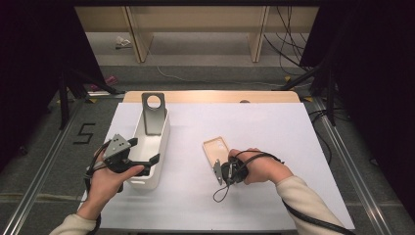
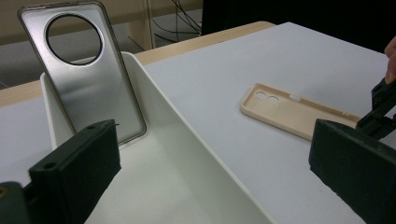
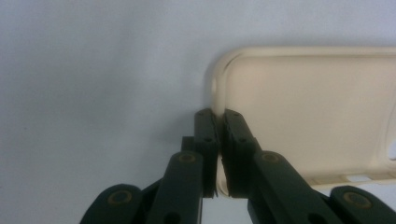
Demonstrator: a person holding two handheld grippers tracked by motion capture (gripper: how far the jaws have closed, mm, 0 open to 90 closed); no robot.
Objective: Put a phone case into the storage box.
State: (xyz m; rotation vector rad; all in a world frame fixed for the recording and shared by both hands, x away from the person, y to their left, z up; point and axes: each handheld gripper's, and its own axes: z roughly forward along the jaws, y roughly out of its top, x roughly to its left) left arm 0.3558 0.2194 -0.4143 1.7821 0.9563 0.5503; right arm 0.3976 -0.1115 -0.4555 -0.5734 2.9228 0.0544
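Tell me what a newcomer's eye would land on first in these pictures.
First, the grey phone case with its big round hole, standing propped against the far end of the white bin at the table's left. Next, the beige phone case lying flat mid-table, its near edge pinched by the right gripper. The left gripper hangs open over the bin.

Beige case [image 3: 317,112] cut off at right edge; silver case [image 2: 88,79] base hidden behind left gripper [image 2: 210,172].
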